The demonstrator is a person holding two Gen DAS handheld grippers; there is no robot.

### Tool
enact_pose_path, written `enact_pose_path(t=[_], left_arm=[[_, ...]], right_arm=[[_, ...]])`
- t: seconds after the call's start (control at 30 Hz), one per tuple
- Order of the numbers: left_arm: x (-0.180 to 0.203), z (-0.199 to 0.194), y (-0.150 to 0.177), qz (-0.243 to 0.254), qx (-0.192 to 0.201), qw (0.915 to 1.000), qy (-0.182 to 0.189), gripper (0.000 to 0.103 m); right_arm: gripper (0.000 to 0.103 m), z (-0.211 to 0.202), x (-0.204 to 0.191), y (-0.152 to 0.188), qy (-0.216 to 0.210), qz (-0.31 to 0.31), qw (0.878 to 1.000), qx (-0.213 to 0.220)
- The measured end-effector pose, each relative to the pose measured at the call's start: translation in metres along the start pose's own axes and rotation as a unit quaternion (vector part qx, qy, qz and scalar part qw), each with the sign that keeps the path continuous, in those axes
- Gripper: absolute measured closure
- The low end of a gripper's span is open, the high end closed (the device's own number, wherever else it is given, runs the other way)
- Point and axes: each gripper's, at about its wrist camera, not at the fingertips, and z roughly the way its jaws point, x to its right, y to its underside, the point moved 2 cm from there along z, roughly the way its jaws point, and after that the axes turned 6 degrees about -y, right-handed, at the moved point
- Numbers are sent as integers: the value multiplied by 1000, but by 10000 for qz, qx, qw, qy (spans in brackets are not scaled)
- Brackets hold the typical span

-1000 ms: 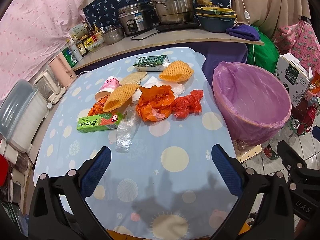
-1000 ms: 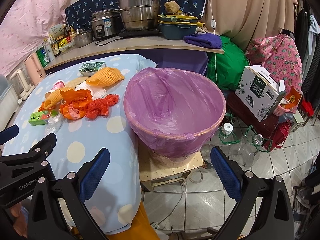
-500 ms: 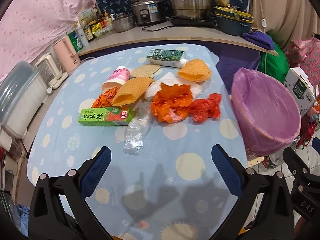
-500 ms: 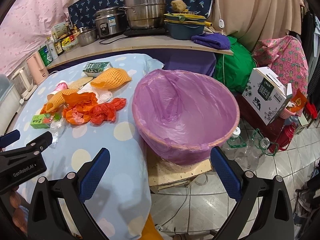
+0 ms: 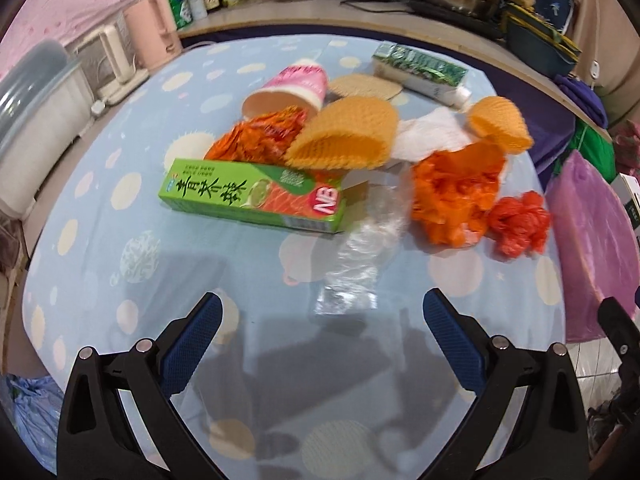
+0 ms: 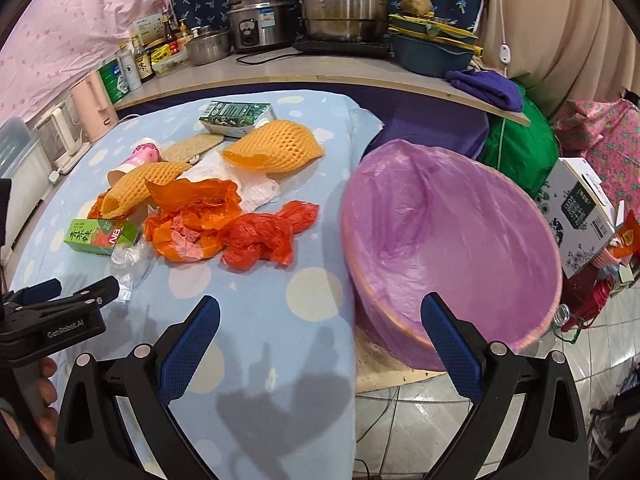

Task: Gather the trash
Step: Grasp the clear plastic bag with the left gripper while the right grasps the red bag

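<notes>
Trash lies on the blue dotted tablecloth (image 5: pixel 120 248): a green carton (image 5: pixel 252 200), a clear crumpled plastic bag (image 5: pixel 360 256), orange plastic (image 5: pixel 456 196), a red plastic bag (image 5: pixel 520 228), two yellow foam nets (image 5: pixel 348 136), white tissue (image 5: pixel 428 136), a pink cup (image 5: pixel 292 92) and a dark green box (image 5: pixel 420 68). My left gripper (image 5: pixel 320 340) is open and empty, just short of the clear bag. My right gripper (image 6: pixel 320 340) is open and empty, over the table's right edge. The purple-lined bin (image 6: pixel 452 248) stands to the right of the table.
A counter (image 6: pixel 320 68) behind holds pots, a rice cooker and bottles. A pink kettle (image 5: pixel 154 36) and plastic containers (image 5: pixel 36 112) stand at the left. A white box (image 6: pixel 580 212), bottles and bags crowd the tiled floor at the right.
My left gripper has moved forward and down toward the trash pile, which now looms larger. My right gripper has shifted left, toward the table. Both stay open.
</notes>
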Motion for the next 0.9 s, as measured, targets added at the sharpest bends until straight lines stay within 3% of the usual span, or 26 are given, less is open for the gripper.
enact_pose_path(t=[0.23, 0.33, 0.4, 0.53, 0.6, 0.7, 0.9], left_arm=[[-16, 21, -5, -250, -130, 9993, 225, 9], [-11, 28, -9, -162, -144, 9992, 341, 20], [-7, 33, -11, -95, -223, 9985, 490, 37], [-1, 37, -14, -36, -317, 9969, 721, 60], [0, 36, -14, 10, -325, 9963, 792, 83], [0, 35, -12, -8, -356, 9956, 870, 92], [-3, 27, -7, 72, -317, 9950, 945, 94]], right_arm=[[7, 27, -19, -5, -164, -80, 9996, -208], [8, 36, -27, -10, -267, -120, 9993, -226], [13, 42, -32, -13, -338, -147, 9990, -234], [21, 52, -39, -18, -487, -186, 9983, -246], [25, 56, -41, -21, -502, -195, 9983, -232], [30, 65, -42, -24, -536, -160, 9982, -207], [43, 83, -41, -31, -527, -157, 9982, -220]])
